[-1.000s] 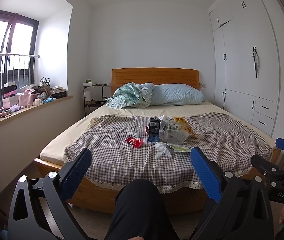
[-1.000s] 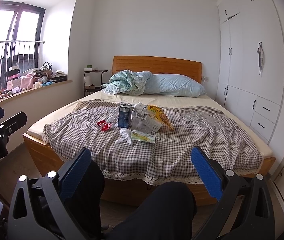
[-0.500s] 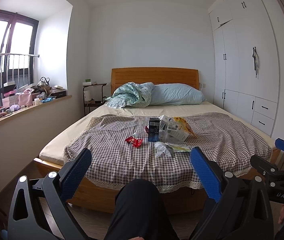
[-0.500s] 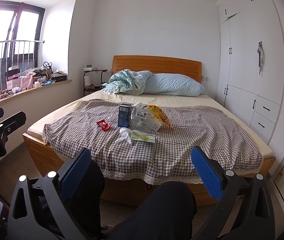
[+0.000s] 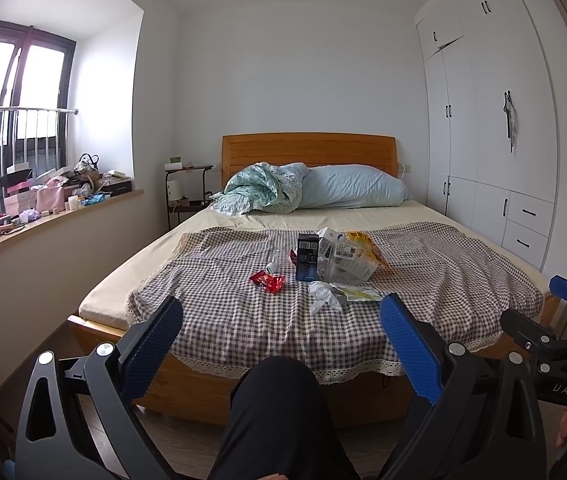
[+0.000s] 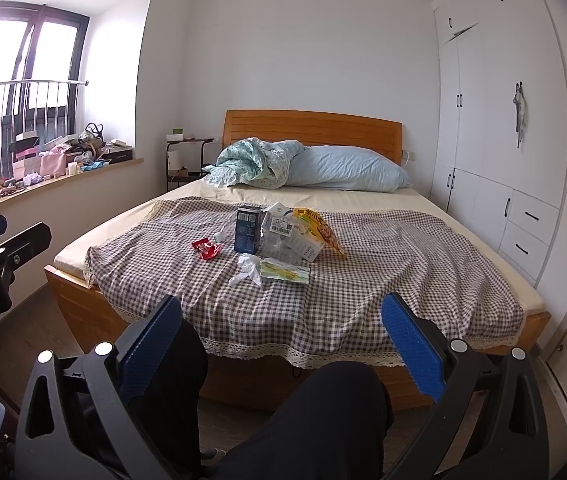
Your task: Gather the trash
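The trash lies in one loose cluster on the checked cloth [image 5: 423,280] near the middle of the bed [image 6: 363,200], well back from the foot edge. Nothing has been picked up yet, so the step in hand looks like the approach. To do it well, I would bring both grippers over the foot edge and take the nearest, lightest pieces first: the crumpled white tissue [image 5: 323,296] and the flat green-and-yellow packet [image 6: 283,272] just beside it. The red wrapper [image 5: 267,281] sits apart toward the left edge and suits the left gripper [image 5: 281,320]. The dark blue carton [image 6: 248,230] stands upright against the clear plastic bag [image 6: 289,240] and the yellow snack bag [image 6: 319,232]; pinch it across its narrow sides so it does not tip. Flat pieces may drag the cloth up, so pinch low and lift slowly. No bin or bag for the trash shows in either view.

The left gripper is spread wide and empty, hanging short of the bed above a dark trouser leg [image 5: 279,420]. The right gripper [image 6: 281,320] is likewise spread wide, holding and touching nothing
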A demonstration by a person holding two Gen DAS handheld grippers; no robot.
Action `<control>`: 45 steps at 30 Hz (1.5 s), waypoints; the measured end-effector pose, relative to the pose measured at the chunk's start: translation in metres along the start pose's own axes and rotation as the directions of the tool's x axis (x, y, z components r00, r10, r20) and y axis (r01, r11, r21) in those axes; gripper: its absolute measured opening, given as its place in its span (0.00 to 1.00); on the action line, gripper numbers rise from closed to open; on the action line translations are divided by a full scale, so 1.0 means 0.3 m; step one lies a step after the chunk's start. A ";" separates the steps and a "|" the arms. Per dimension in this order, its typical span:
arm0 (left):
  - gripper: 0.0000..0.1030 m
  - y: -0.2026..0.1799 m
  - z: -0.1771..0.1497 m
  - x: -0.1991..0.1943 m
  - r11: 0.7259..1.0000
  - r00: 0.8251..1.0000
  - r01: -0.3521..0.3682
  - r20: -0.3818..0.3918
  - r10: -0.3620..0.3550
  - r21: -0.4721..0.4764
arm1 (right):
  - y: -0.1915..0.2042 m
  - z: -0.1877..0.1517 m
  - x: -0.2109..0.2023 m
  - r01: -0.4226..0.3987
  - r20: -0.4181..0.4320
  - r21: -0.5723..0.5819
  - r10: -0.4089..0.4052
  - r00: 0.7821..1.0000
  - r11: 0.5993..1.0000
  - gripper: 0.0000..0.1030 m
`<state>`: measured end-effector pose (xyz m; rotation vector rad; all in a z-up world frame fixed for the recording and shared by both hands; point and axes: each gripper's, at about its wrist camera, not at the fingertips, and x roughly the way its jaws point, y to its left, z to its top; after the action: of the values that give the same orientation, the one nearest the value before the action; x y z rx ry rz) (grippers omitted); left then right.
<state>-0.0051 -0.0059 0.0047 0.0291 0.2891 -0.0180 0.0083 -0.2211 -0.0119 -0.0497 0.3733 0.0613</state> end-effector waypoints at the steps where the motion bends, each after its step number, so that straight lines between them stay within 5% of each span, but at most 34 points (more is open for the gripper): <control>1: 0.93 -0.002 0.000 0.000 1.000 1.000 0.000 -0.001 0.000 0.000 | -0.001 0.000 0.001 0.000 -0.001 0.001 0.000 1.000 1.000 0.93; 22: 0.93 0.020 -0.027 0.154 1.000 0.998 -0.006 -0.062 0.006 -0.007 | -0.035 0.006 0.131 0.027 -0.007 -0.018 -0.027 1.000 0.999 0.93; 35: 0.93 0.057 -0.062 0.530 1.000 0.985 0.015 -0.172 -0.017 -0.017 | -0.049 0.007 0.549 0.040 -0.082 -0.100 -0.048 0.995 0.994 0.93; 39: 0.93 0.058 -0.057 0.641 1.000 0.982 0.012 -0.187 -0.015 -0.016 | 0.009 -0.002 0.684 -0.043 -0.128 -0.226 0.014 0.992 0.973 0.93; 45: 0.93 0.053 -0.070 0.783 0.999 0.972 0.030 -0.231 -0.037 -0.031 | 0.086 -0.010 0.856 -0.035 -0.189 -0.419 -0.050 0.981 0.908 0.93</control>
<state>0.2144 0.0075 -0.0821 -0.0012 0.5231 -0.0445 0.2443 -0.1825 -0.1096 -0.4889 0.5526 0.1296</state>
